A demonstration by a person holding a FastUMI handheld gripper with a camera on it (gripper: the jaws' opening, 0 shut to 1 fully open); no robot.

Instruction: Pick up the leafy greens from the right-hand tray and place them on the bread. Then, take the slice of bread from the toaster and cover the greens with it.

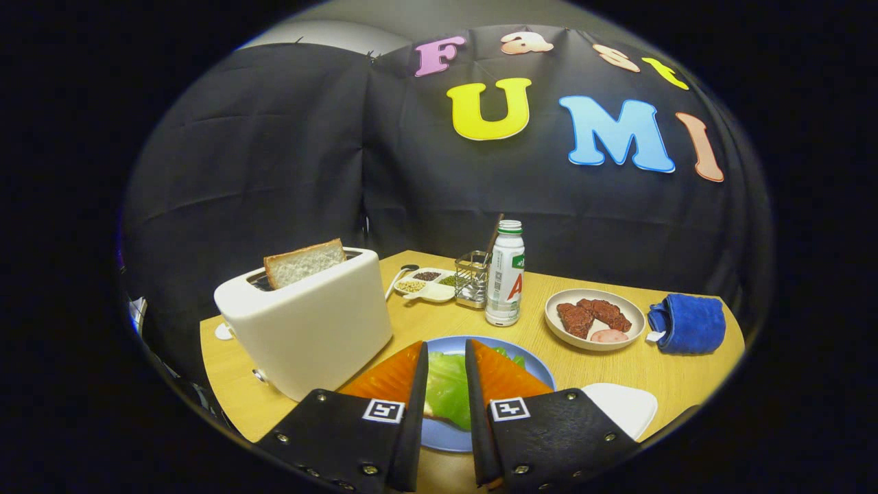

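Leafy greens (447, 387) lie on a bread slice (431, 412), whose edge peeks out under them, on a blue plate (538, 369). My gripper (446, 348) hovers right over the plate, its fingers a small gap apart, with the greens seen through that gap. Neither finger visibly presses on the leaf. A white toaster (312, 322) stands just left of the plate, and a second slice of bread (305, 263) sticks up from its slot. A white tray (623, 406) sits to the right of the fingers.
Beyond the plate stand a white bottle (505, 274), a wire holder (472, 278) and a divided dish of seasonings (426, 281). Farther right are a bowl of meat (595, 319) and a folded blue cloth (688, 322) near the table's right edge.
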